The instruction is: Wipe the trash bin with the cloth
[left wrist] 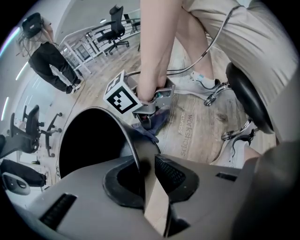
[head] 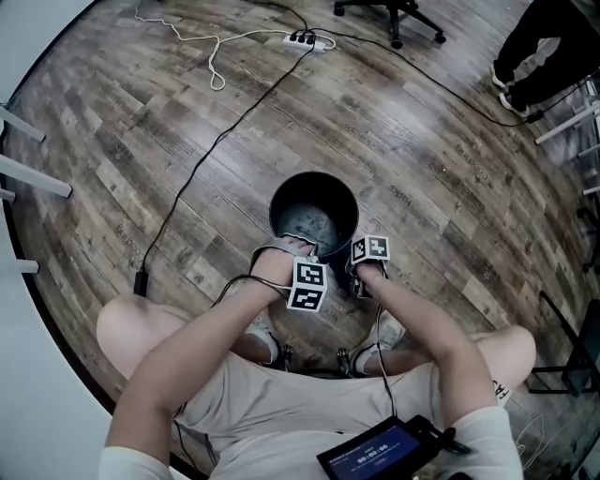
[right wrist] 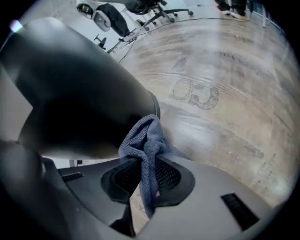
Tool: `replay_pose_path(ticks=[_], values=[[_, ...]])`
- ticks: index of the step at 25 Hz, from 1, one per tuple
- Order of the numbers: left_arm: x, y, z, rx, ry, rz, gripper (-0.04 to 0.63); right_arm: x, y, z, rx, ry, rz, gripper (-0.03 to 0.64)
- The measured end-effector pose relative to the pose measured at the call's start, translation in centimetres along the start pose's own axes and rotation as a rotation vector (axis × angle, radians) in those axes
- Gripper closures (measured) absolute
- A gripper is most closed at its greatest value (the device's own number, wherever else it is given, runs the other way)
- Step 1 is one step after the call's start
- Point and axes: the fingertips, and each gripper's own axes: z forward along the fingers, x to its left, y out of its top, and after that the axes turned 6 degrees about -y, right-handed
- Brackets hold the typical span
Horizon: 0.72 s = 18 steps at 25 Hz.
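Observation:
A black round trash bin point(head: 314, 208) stands on the wood floor in front of my knees. My left gripper point(head: 300, 251) sits on its near rim. In the left gripper view the thin bin wall point(left wrist: 119, 129) runs in between the jaws of the left gripper point(left wrist: 145, 164), one jaw inside and one outside, shut on it. My right gripper point(head: 364, 277) is at the bin's near right side. It is shut on a grey-blue cloth point(right wrist: 147, 138) that bunches against the bin's dark outer wall point(right wrist: 79, 93). From the left gripper view the cloth point(left wrist: 152, 127) hangs under the right gripper point(left wrist: 150, 110).
A power strip point(head: 305, 39) and a long black cable point(head: 202, 159) lie on the floor beyond the bin. An office chair base point(head: 394, 19) and a standing person point(head: 539, 52) are at the far right. My stool point(left wrist: 248, 98) and feet are close behind.

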Motion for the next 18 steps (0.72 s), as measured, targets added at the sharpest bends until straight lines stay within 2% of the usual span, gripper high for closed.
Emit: replay_pose_path(ticks=[5,9,11,15,18], values=[[0.4,0.1,-2.1,-0.08,-0.026,-0.07,0.52,2.2,-0.1,-6.0,-0.016,0.024,-0.103,0.558],[1.0,-0.7,-2.8,-0.081,-0.023,-0.081,0.448,4.4,0.2,-11.2,-0.064,0.07,-0.144,0.558],[0.7,-1.1,-2.8,-0.075,-0.05,-0.086,0.44,5.6,0.2,-13.8,-0.092,0.102,-0.136,0.558],[-0.6,-2.8,-2.1,-0.018,-0.131,-0.09,0.44,8.5,-0.5,-18.1,-0.121,0.166,-0.13,0.558],[-0.4,-3.8,-1.1,0.063,-0.076,-0.006,0.443,10.7,-1.0,-20.0,-0.136,0.203,-0.151,0.558]])
